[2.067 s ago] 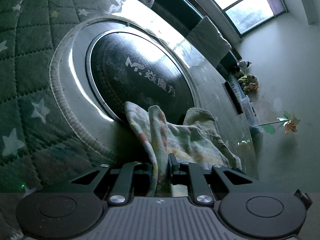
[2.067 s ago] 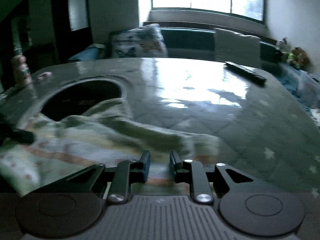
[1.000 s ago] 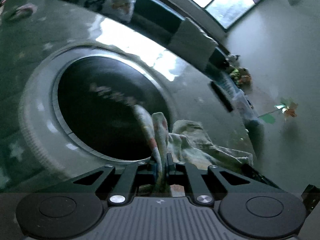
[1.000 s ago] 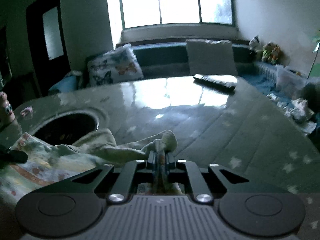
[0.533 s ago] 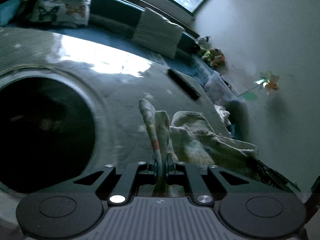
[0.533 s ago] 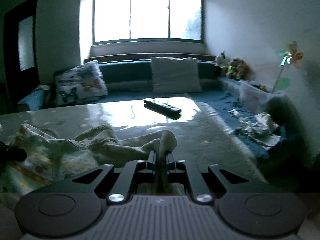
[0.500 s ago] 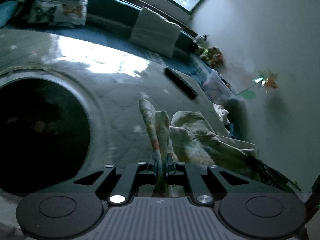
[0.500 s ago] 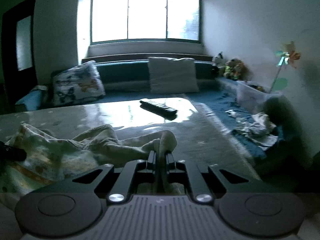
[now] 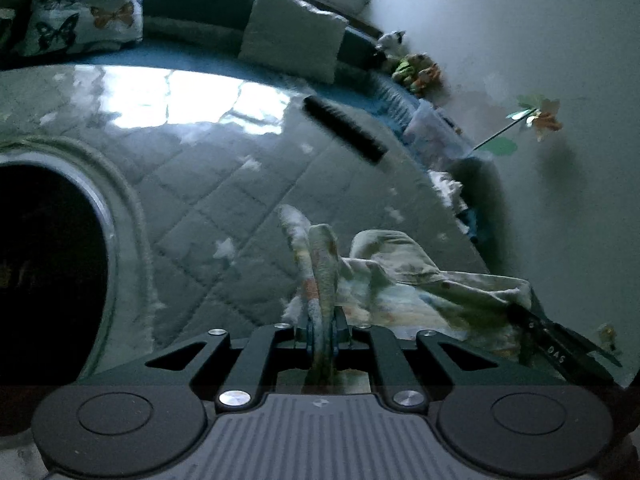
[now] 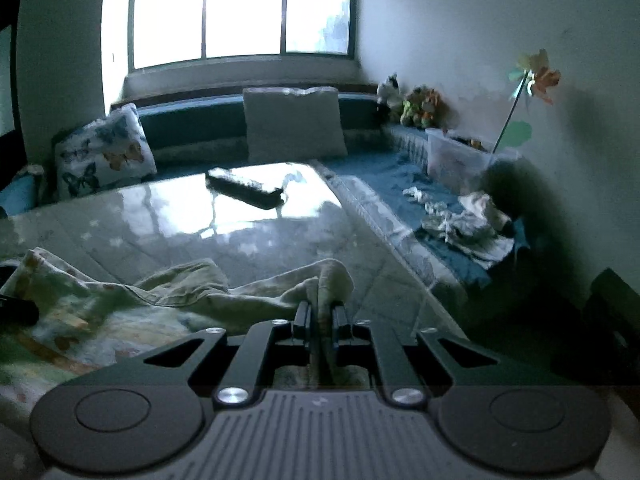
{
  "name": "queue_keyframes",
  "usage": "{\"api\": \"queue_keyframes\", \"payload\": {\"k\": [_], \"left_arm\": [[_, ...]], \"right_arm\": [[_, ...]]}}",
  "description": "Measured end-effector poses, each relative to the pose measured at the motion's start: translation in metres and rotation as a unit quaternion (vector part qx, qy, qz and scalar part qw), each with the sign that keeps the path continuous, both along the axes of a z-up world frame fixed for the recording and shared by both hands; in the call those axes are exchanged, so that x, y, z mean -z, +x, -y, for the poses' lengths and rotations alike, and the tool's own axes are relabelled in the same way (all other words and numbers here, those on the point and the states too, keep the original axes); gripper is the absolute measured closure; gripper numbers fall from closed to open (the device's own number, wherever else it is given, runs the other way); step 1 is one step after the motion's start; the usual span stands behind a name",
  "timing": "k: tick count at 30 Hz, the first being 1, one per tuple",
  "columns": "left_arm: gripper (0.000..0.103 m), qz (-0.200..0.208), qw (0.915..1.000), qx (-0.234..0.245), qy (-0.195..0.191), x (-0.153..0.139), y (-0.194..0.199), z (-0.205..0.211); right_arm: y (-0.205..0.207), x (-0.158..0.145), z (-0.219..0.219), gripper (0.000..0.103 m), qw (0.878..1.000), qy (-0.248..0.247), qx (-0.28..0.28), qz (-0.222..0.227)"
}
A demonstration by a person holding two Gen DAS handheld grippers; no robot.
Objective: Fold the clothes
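Carrying the printed garment (image 9: 400,280) sideways across the table (image 9: 224,216), both grippers are now working over the quilted half toward the right edge, where a second ago the cloth was hanging at the rim of the round dark cooktop (image 9: 44,264) set into the table's left part; that black disc is now sliding out to the left border of the left wrist view. The left gripper (image 9: 322,334) is pinching one bunched corner between narrow jaws, and the right gripper (image 10: 322,330) is doing the same with the opposite corner, though both sets of jaws are just starting to ease apart with the fabric still pressed between the pads. To my judgement this is the end of a repositioning move: the garment is being brought onto clear flat surface so it can be laid out, and a release looks near, with no fold made yet. The garment is looking soft and thin, pale with faded orange and green print, and is sagging in loose ridges between the two grips, its middle resting on the tabletop. The table is wearing a glossy transparent cover over grey-green quilting with diamond stitching and white stars, throwing back window glare. A long, flat black remote control (image 10: 245,192) is lying near the far edge, well apart from the cloth. Beyond that edge a plain pillow (image 10: 294,124) and a butterfly pillow (image 10: 105,156) are leaning on a blue bench.
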State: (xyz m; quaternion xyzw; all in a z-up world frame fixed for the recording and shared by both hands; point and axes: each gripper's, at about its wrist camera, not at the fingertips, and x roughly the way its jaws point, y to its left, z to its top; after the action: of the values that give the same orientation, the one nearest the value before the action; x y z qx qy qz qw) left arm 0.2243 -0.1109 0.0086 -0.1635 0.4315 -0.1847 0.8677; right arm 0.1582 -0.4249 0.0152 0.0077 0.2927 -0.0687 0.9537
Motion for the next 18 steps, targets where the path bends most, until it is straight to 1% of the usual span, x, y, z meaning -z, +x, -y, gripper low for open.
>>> {"api": "queue_keyframes", "payload": {"k": [1, 4, 8, 12, 18], "left_arm": [[0.089, -0.001, 1.0, -0.003, 0.005, 0.002, 0.0, -0.001], [0.081, -0.001, 0.9999, -0.008, 0.014, 0.005, -0.002, -0.007], [0.08, 0.006, 0.9998, -0.008, 0.016, 0.004, -0.006, -0.012], [0.079, 0.012, 0.9997, -0.002, 0.021, 0.004, -0.009, -0.011], [0.071, 0.019, 0.9993, 0.005, 0.032, 0.004, -0.011, -0.009]], "right_arm": [[0.001, 0.002, 0.0, 0.088, 1.0, -0.001, 0.002, -0.002], [0.002, 0.006, -0.001, 0.087, 1.0, 0.0, 0.003, -0.004], [0.002, 0.008, -0.009, 0.087, 1.0, 0.009, -0.015, -0.006], [0.013, 0.018, -0.018, 0.087, 0.998, 0.035, -0.038, -0.025], [0.039, 0.034, -0.026, 0.087, 0.995, 0.075, -0.044, -0.049]]}}
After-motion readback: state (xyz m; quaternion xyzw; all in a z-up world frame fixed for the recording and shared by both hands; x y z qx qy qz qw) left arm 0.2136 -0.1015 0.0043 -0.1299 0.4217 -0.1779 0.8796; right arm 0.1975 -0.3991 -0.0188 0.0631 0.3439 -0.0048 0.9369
